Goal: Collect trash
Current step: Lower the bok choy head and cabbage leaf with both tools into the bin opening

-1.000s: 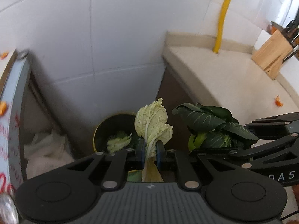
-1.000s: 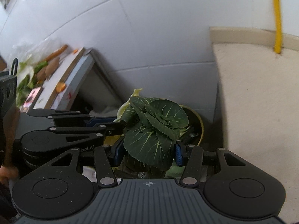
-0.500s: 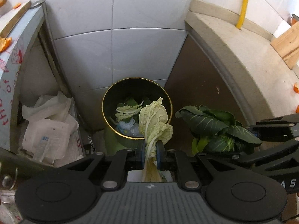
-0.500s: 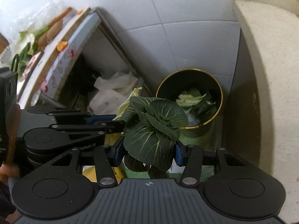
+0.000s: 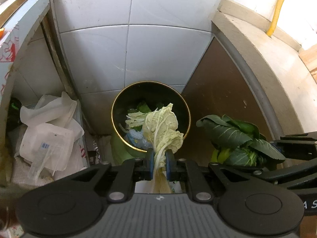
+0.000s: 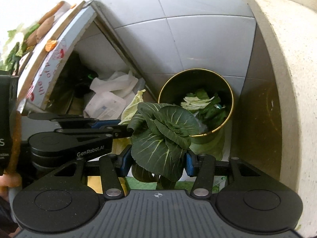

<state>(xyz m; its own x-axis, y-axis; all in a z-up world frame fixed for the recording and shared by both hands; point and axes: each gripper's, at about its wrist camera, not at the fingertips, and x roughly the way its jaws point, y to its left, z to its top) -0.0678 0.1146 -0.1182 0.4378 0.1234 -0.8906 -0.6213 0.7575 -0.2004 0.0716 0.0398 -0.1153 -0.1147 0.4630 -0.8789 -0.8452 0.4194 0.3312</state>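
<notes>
I am holding both loads above the floor corner where the round, gold-rimmed trash bin [image 5: 151, 117] is standing against the tiled wall [image 5: 126, 49], between a cabinet side and the open underside of the desk [image 6: 59, 45].

Left gripper [image 5: 159, 163]: its blue pads are pinched nearly together on the white stalk of a pale napa cabbage leaf [image 5: 162, 130]. The leaf's frilled top is hanging in line with the bin's mouth in the left wrist view, though how high above the rim it is hanging I cannot tell.

Right gripper [image 6: 156, 161]: its pads are standing about half spread and are pressing on the sides of a dark green bok choy head [image 6: 162, 136]. In its own view the head is sitting to the left of the bin and overlapping the near rim — not yet squarely over the opening.

Work done, as the pictures are showing it: the bin is already holding discarded greens [image 6: 202, 105] — pale cabbage strips, dark leaves — and a scrap of bluish plastic. Two further pieces are gripped and brought near.

Work outstanding: neither piece is released. In my judgement the cabbage leaf is nearly placed for dropping, while the bok choy is needing a shift toward the bin first. Orange peel scraps [image 6: 50, 44] and other vegetables are lying on the desk top, so further collecting is probably remaining. White plastic bags [image 5: 49, 130] are lying under the desk; whether those count as trash I cannot tell.
</notes>
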